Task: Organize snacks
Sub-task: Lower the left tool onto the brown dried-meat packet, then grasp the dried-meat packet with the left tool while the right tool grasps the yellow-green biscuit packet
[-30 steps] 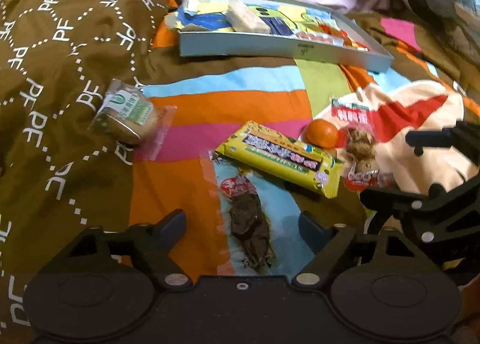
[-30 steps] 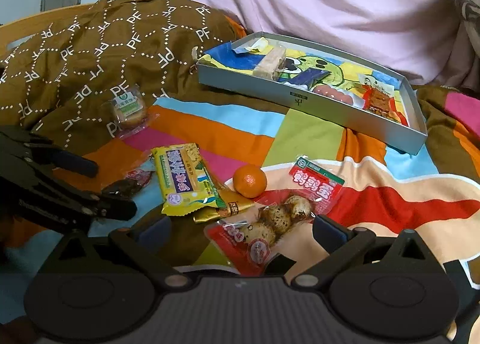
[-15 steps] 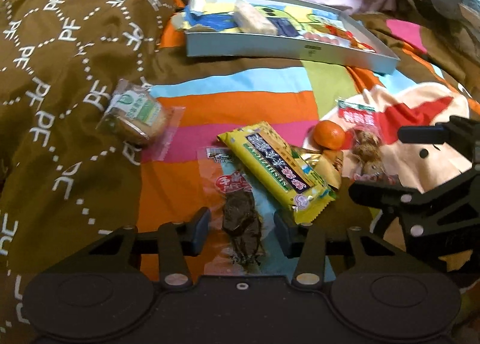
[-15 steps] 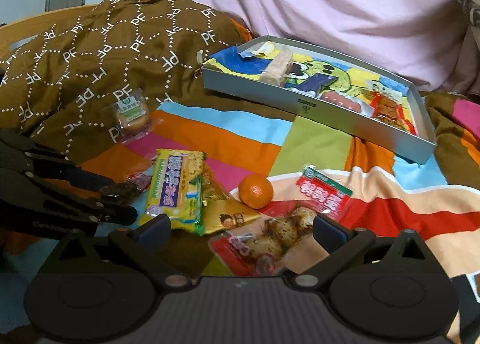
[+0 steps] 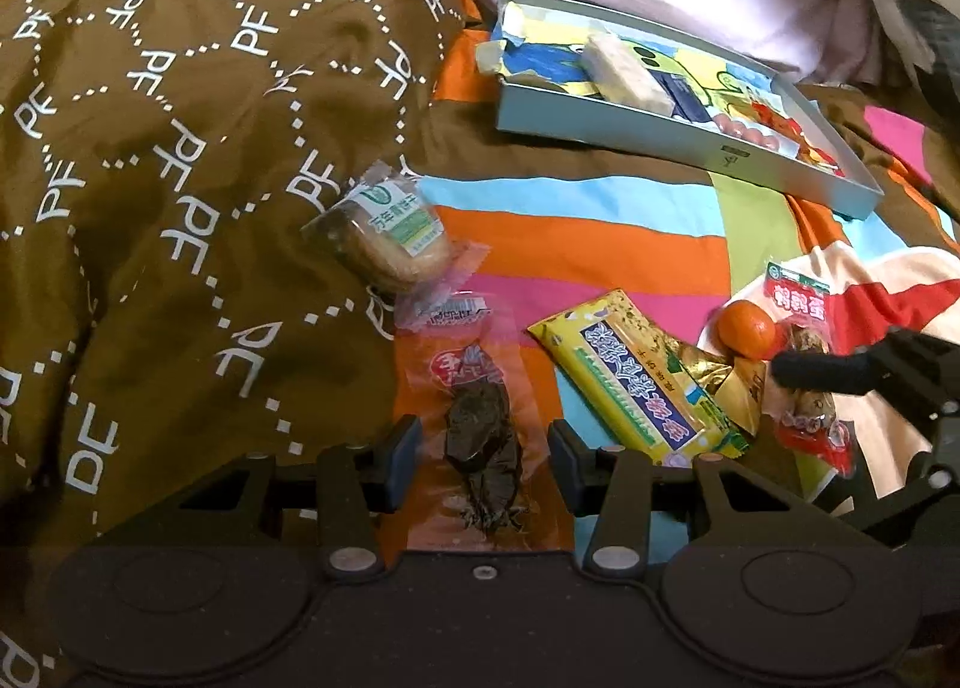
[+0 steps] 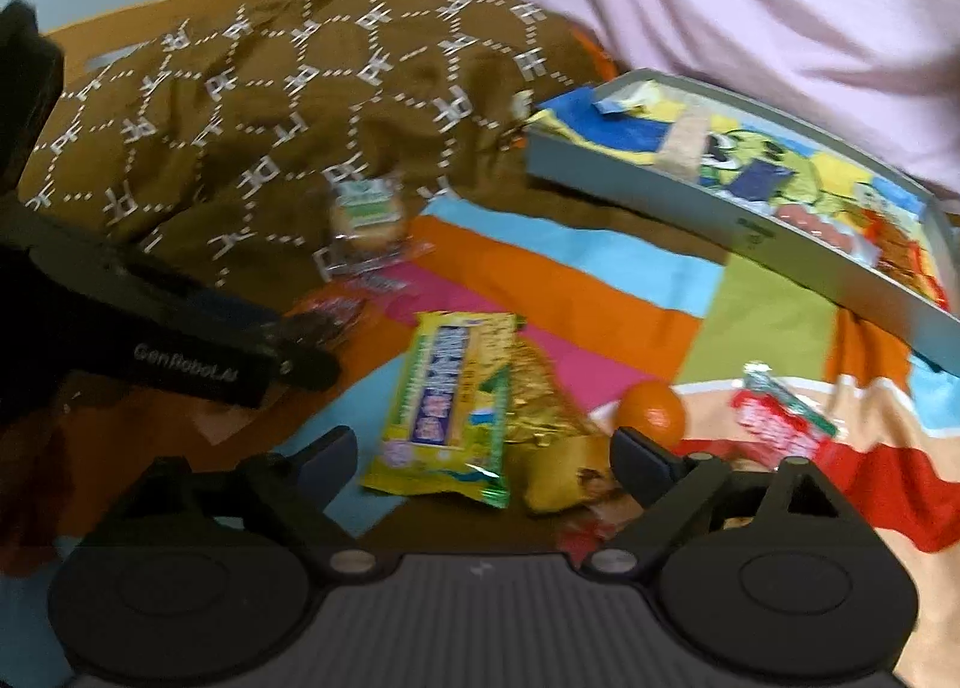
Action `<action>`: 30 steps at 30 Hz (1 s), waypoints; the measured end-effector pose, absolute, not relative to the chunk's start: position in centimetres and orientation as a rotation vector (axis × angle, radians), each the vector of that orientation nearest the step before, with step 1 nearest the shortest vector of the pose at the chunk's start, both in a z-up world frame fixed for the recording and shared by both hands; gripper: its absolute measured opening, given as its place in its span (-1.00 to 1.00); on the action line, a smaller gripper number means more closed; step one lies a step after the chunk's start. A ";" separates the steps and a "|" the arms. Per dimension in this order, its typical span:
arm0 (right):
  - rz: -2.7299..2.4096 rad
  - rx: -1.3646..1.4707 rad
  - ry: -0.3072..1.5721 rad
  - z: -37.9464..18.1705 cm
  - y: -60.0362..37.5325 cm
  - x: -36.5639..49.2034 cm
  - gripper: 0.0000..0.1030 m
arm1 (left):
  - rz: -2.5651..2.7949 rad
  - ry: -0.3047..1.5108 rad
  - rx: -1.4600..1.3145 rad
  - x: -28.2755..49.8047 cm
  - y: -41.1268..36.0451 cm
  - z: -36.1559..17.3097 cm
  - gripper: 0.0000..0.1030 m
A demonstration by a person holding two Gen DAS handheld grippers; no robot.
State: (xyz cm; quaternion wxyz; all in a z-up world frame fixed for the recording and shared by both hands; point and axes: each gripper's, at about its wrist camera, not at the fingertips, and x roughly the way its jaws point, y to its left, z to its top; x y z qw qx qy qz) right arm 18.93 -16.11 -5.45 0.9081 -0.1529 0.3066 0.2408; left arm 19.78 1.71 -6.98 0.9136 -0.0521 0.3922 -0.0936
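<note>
Left gripper (image 5: 483, 457) straddles the jerky pack (image 5: 480, 418) flat on the bed (image 5: 576, 244), fingers (image 5: 402, 454) parted, not pinching. Looks light, floppy, slick film; best gripped across the firm dark meat. Right gripper (image 6: 483, 457) hangs spread over the yellow bar (image 6: 447, 400).

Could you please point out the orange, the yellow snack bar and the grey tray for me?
orange (image 5: 746, 328): left wrist view, middle of its peel.
yellow snack bar (image 5: 639, 379): left wrist view, on the blue label at the wrapper's middle.
grey tray (image 5: 648, 135): left wrist view, on its near outer wall.
</note>
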 end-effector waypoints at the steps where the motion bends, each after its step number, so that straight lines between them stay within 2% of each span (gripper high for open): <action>1: 0.500 -0.329 0.643 -5.6 -15.7 19.1 0.73 | -0.193 0.809 -0.113 19.8 1.8 -7.0 -0.07; 3: 0.507 -0.341 0.668 -5.9 -14.9 19.5 0.57 | -0.195 0.811 -0.119 19.8 1.8 -7.0 -0.07; 8: 0.499 -0.334 0.712 -6.6 -13.9 20.5 0.36 | -0.195 0.813 -0.132 19.8 1.9 -7.1 -0.07; 14: 0.461 -0.313 0.708 -6.7 -13.3 20.9 0.34 | -0.195 0.813 -0.133 19.7 1.9 -7.1 -0.07; 17: 0.461 -0.299 0.716 -6.8 -13.1 21.0 0.03 | -0.199 0.814 -0.130 19.7 1.9 -7.0 -0.07; 23: 0.454 -0.285 0.729 -6.8 -13.2 20.4 0.00 | -0.225 0.821 -0.119 19.4 1.3 -7.1 -0.07; 30: 0.448 -0.399 0.700 -6.1 -13.6 18.1 0.00 | -0.268 0.834 -0.126 18.9 0.5 -7.3 -0.07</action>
